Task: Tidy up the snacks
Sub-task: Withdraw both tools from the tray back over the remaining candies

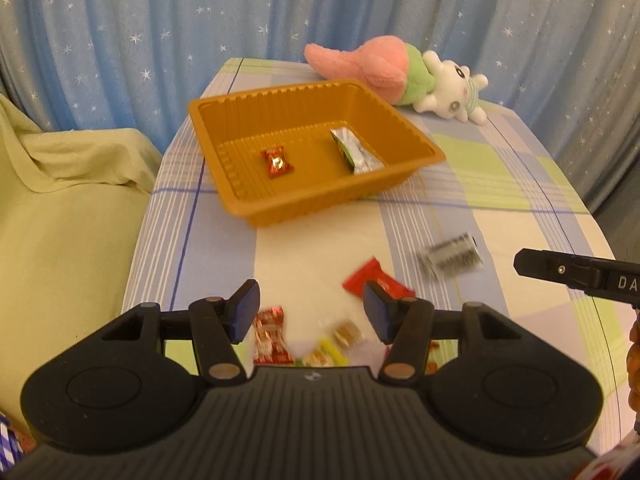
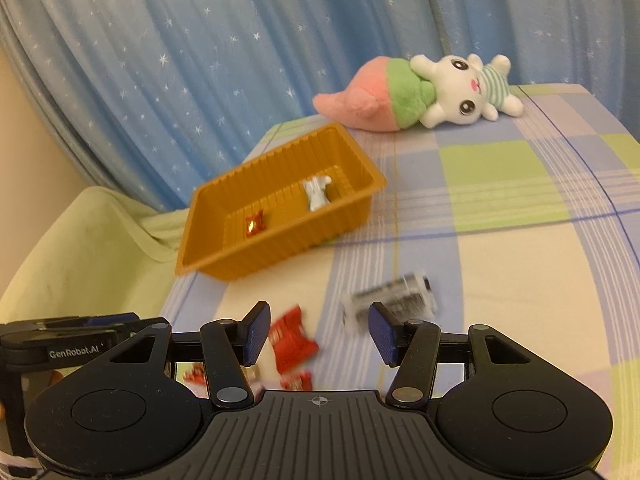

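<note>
The left gripper [image 1: 311, 310] hangs over the checked tablecloth [image 1: 500, 184] with its blue pads apart and nothing between them; below lie a red-and-white wrapper [image 1: 270, 336], a small brown sweet [image 1: 347, 332] and a red packet [image 1: 372, 278]; a blurred silver packet [image 1: 450, 256] lies to the right; the orange tray [image 1: 320, 200] beyond holds a red candy [image 1: 277, 163] and a silver-green sachet [image 1: 354, 151]; a plush toy [image 1: 400, 76] lies behind; the right gripper [image 1: 576, 274] enters from the right edge.

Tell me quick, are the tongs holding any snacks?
Left tongs: open, holding nothing.
Right tongs: open, holding nothing.
</note>
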Motion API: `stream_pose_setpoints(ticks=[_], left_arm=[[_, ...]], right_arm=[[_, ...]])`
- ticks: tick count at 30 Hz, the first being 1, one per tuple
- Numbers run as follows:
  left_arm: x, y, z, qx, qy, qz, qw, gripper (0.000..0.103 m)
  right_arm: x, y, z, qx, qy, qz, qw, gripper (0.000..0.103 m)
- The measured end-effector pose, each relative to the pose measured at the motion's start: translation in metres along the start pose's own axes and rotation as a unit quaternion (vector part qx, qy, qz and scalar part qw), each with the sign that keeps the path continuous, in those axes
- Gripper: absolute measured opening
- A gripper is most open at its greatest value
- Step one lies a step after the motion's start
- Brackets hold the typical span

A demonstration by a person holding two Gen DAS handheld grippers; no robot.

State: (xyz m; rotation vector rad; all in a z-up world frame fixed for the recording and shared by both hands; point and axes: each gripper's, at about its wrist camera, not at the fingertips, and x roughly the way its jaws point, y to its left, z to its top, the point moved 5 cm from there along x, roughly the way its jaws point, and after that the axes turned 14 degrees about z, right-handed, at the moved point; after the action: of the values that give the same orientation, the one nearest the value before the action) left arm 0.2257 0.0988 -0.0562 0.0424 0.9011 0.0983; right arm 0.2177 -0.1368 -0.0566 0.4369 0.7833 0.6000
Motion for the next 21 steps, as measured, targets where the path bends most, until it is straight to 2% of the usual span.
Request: stream_pose_setpoints(ticks=[21], left_arm=[[-0.039, -0.021, -0.076, 0.009, 0.033, 0.013, 0.9993, 0.054]], right_arm=[[-0.052, -0.009, -0.079, -0.002, 0.047, -0.007, 0.999, 0.055]])
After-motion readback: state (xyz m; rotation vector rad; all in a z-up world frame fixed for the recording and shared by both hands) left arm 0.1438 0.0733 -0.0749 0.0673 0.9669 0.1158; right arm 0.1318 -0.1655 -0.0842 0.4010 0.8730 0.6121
